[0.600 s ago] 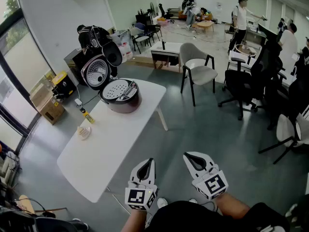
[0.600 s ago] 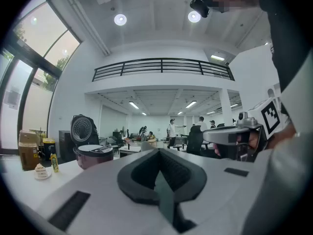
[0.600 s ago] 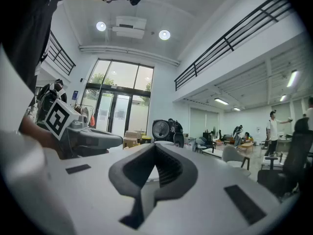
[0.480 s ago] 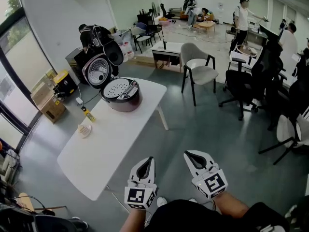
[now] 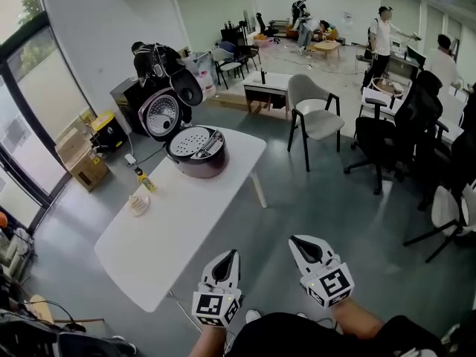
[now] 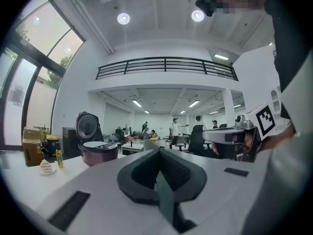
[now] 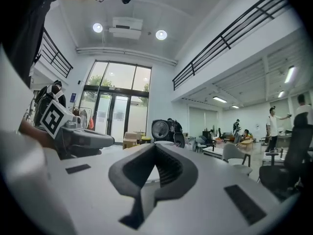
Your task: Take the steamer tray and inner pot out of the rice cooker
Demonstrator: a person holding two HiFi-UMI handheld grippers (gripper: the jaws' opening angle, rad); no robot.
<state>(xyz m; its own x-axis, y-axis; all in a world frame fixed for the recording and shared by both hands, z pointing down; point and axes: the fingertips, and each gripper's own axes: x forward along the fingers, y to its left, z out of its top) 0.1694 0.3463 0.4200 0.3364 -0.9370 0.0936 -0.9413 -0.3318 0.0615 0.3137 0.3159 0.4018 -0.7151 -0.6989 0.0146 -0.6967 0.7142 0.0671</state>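
Both grippers are waiting well apart from the work. The left white two-jaw gripper (image 5: 230,256) is keeping its jaws pressed together on nothing, and the right white two-jaw gripper (image 5: 295,240) is doing the same. Both are pointing level, off the near end of the long white rectangular table (image 5: 167,240).

Judgement: the approach is in hand and no removal is under way. To do it well, the person should be closing on the table's far end and spreading the jaws before reaching the rim. The tray should come first, lifted straight up clear of the raised lid. The small yellow bottle (image 5: 146,181) and the pale little dish (image 5: 138,204) are sitting mid-table and want avoiding when setting parts down.

The dark maroon round rice cooker (image 5: 199,161) is standing at the table's far end with its hinged black-and-silver lid (image 5: 163,114) upright. The pale perforated round steamer tray (image 5: 189,140) is lying in its mouth. The inner pot is hiding beneath it.
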